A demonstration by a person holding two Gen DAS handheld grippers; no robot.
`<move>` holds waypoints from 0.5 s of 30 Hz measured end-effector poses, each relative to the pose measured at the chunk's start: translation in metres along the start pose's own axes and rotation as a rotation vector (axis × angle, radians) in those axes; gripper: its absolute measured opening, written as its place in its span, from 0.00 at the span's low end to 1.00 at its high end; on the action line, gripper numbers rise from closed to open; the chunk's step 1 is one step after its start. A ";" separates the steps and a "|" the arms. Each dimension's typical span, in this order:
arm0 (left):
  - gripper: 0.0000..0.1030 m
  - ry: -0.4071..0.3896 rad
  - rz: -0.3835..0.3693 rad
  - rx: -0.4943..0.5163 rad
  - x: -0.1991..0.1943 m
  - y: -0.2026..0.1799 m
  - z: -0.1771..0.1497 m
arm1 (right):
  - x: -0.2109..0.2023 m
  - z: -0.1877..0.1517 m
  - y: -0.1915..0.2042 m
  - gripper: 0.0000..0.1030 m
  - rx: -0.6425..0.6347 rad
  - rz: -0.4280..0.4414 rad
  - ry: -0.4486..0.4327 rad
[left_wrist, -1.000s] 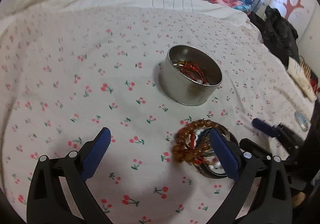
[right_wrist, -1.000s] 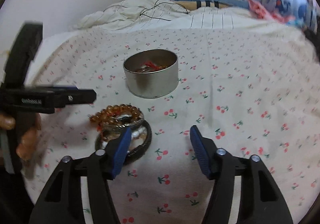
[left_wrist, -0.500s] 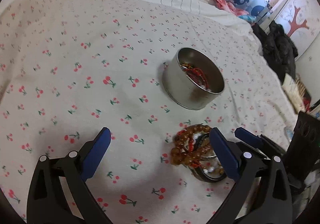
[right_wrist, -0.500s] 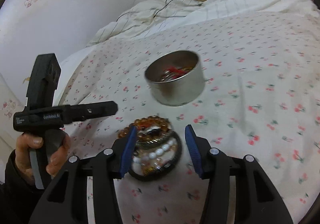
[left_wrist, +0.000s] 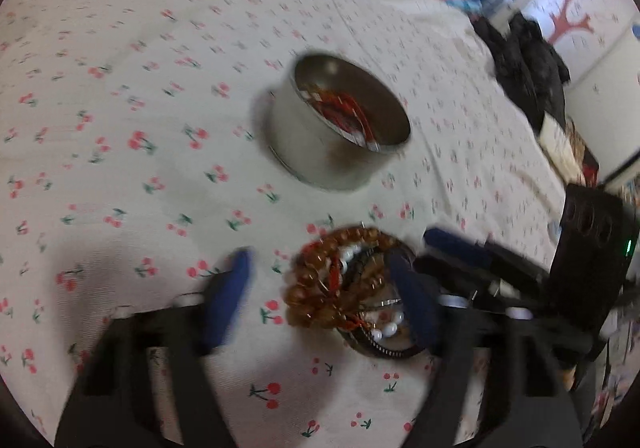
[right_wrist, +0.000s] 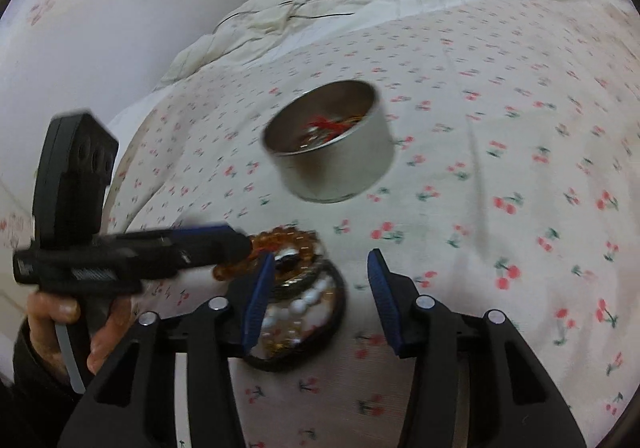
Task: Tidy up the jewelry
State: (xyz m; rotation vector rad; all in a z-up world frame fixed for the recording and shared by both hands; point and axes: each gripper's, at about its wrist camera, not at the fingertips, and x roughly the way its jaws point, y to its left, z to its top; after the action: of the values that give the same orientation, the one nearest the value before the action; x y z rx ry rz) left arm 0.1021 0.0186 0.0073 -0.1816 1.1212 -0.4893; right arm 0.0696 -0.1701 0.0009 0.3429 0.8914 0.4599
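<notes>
A pile of bracelets (left_wrist: pixel 320 280) lies on the cherry-print bedsheet: amber beads, white beads, red thread and a dark bangle. My left gripper (left_wrist: pixel 322 288) hangs over it with its jaws closing. Its right finger overlaps the pile and its left finger stands clear on the sheet. From the other side, my right gripper (right_wrist: pixel 322 298) is open around the same pile (right_wrist: pixel 308 300). Its left finger is at the pile's edge and its right finger is apart. The left gripper (right_wrist: pixel 212 244) points at the amber beads. Beyond stands a round metal tin (left_wrist: pixel 320 160) (right_wrist: pixel 340 172) holding red-threaded jewelry (left_wrist: pixel 344 112).
A person's hand (right_wrist: pixel 48 312) holds the left gripper's handle. A rumpled white duvet (right_wrist: pixel 304 4) lies at the bed's far end by a pale wall. A heap of black clothing (left_wrist: pixel 528 64) sits past the bed's right edge.
The left jaws have narrowed sharply and the left gripper has dropped closer over the pile. The right gripper swung left onto the pile, tilted, and narrowed slightly.
</notes>
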 end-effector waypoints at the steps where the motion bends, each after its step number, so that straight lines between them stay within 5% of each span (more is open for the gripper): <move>1: 0.32 0.006 0.008 0.015 0.001 -0.002 -0.001 | -0.001 0.001 -0.003 0.46 0.012 0.001 -0.002; 8: 0.01 -0.040 0.020 0.030 -0.012 -0.001 0.001 | 0.000 0.002 -0.003 0.48 0.024 0.002 -0.013; 15: 0.05 -0.020 -0.013 0.001 -0.012 0.006 0.005 | 0.002 0.004 -0.003 0.50 0.026 -0.002 -0.013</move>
State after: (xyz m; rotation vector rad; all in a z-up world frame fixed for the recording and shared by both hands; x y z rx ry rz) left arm 0.1043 0.0287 0.0168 -0.1925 1.1007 -0.4987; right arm 0.0746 -0.1724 0.0001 0.3682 0.8857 0.4441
